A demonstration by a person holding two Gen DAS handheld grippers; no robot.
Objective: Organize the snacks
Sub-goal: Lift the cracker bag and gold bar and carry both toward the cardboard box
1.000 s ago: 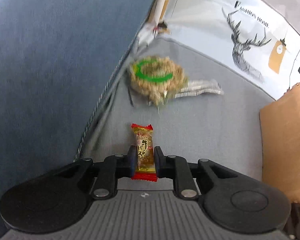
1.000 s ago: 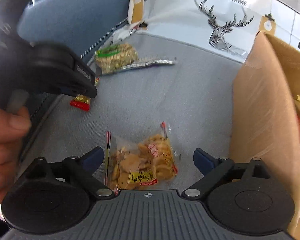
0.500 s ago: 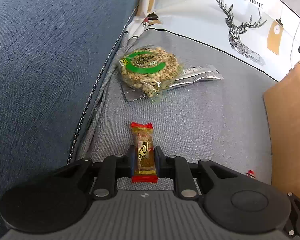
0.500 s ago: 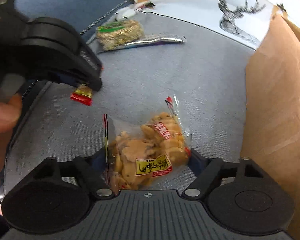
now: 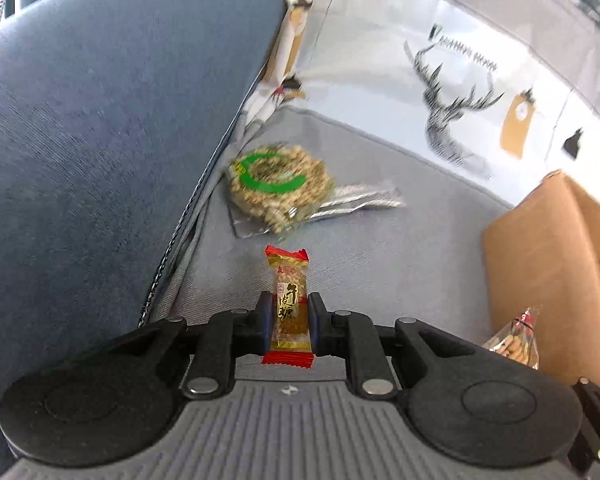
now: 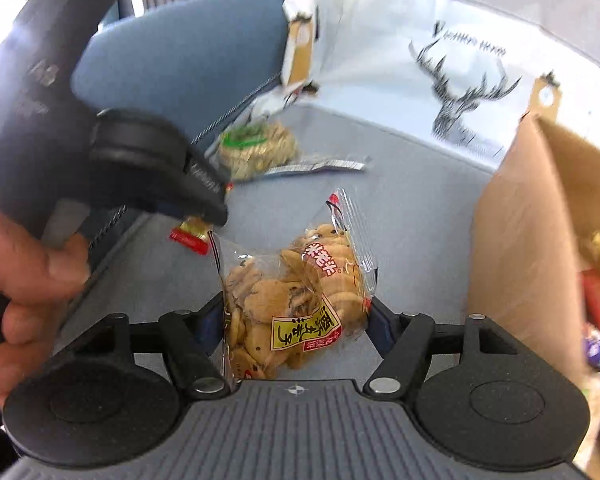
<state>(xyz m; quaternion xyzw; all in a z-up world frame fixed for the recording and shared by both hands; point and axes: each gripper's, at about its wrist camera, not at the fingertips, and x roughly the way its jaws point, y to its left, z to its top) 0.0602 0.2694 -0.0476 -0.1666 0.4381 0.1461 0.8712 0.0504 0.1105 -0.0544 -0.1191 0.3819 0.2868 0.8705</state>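
Between the pads of the left gripper (image 5: 288,322) stands a small nougat candy (image 5: 289,312), its long axis running straight out along the fingers, one red crimped end toward the camera and the other pointing at the sofa seat (image 5: 400,256); the jaws are narrow and clamped on its glossy gold-and-red wrapper. The right gripper (image 6: 296,320) has its jaws closing around a clear crinkly cracker bag (image 6: 296,300), whose round tan crackers and yellow label show through; the bag stands roughly along the fingers, its red-edged sealed top tipped away and to the right, and the pads press its sides. Compared with a second ago, when the bag lay flat on the grey woven cushion between wide jaws, it is now gripped and lifted off the fabric, and the candy has stayed pinched throughout. Farther off, a round puffed-grain cake (image 5: 280,188) with a green ring label lies on a silvery foil packet (image 5: 360,200), beside the blue textured armrest (image 5: 100,120). At right stands an open brown cardboard box (image 6: 516,240) with wrapped snacks inside.
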